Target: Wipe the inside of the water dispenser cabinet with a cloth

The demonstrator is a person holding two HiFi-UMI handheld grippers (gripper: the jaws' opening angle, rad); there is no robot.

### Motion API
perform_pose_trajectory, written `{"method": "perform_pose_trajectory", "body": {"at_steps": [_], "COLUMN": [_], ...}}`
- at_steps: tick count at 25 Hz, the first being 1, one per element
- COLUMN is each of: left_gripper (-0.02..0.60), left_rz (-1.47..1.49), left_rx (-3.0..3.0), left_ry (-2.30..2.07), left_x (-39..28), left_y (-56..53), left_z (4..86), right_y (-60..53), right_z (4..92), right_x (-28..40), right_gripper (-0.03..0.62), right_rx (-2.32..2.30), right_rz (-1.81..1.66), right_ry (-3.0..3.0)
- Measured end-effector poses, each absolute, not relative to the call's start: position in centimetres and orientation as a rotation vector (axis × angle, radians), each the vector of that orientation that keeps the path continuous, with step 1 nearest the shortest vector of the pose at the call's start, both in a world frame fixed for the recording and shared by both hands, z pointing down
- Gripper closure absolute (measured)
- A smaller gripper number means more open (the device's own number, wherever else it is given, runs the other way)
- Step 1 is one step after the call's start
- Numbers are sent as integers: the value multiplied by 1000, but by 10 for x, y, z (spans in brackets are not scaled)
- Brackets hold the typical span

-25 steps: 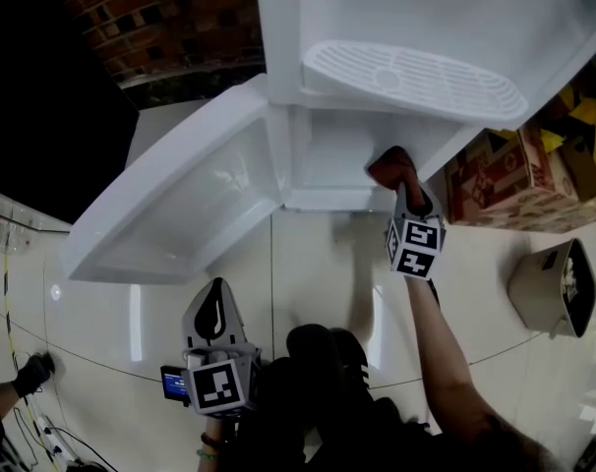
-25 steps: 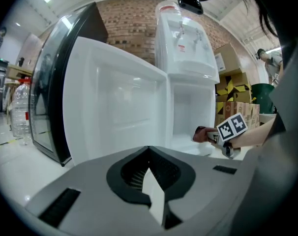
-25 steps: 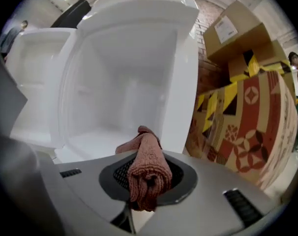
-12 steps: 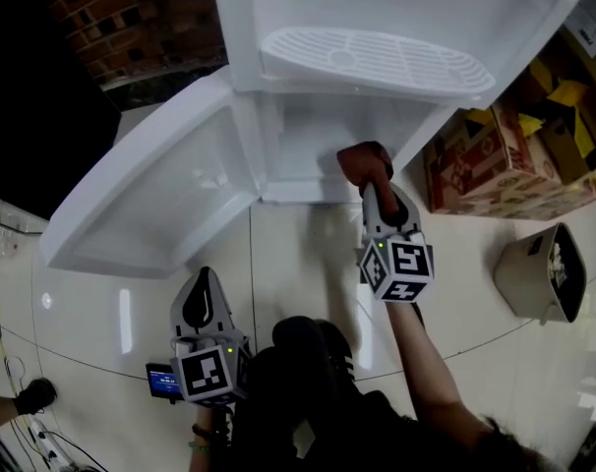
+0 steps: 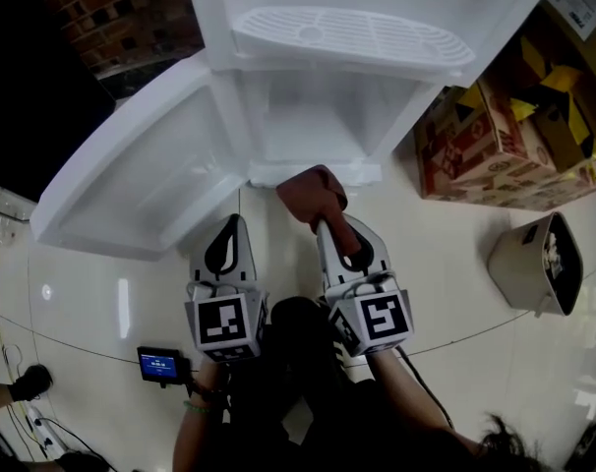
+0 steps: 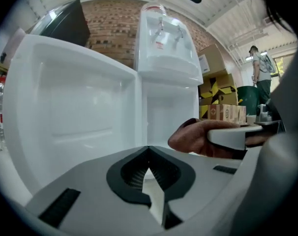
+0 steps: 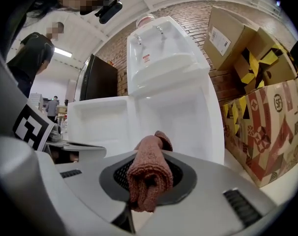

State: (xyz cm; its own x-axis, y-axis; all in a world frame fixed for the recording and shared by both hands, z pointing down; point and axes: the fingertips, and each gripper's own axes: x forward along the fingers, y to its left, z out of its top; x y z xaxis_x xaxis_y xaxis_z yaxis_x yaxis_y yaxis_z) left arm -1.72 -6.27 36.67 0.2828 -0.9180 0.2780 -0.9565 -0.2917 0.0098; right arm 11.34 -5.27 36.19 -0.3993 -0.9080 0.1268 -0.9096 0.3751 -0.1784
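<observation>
The white water dispenser [image 5: 377, 28] stands on a pale tiled floor [image 5: 455, 254], its lower cabinet [image 5: 318, 116] open and its door [image 5: 141, 175] swung wide to the left. Printed cardboard boxes [image 5: 495, 146] sit just beside its right wall, and a beige bin [image 5: 539, 264] is further out on the floor. The right gripper [image 5: 327, 226] pinches a rolled reddish-brown cloth [image 5: 313, 190] between its jaws; the cloth hangs just outside the cabinet, at its lower front edge. The left gripper [image 5: 229, 249], close beside the right one, has its jaws pressed together on nothing and points toward the door's hinge edge
</observation>
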Motion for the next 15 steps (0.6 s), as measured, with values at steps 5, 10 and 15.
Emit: {"method": "perform_pose_trajectory", "body": {"at_steps": [5, 10, 15], "left_gripper": [577, 577, 577], "left_rz": [327, 324, 329], "left_rx": [2366, 2351, 2345], "left_ry": [-1725, -1739, -1743], "left_x": [-7, -10, -13], "left_y": [-60, -59, -58], "left_z": [368, 368, 368], "right_y": [-51, -51, -50], "right_z": [370, 375, 377], "right_x": [123, 125, 124], "right_gripper": [526, 526, 526], "right_rx": [1730, 1732, 1725], "right_rz": [361, 370, 372], "right_ry": [-2574, -2567, -2559]}}
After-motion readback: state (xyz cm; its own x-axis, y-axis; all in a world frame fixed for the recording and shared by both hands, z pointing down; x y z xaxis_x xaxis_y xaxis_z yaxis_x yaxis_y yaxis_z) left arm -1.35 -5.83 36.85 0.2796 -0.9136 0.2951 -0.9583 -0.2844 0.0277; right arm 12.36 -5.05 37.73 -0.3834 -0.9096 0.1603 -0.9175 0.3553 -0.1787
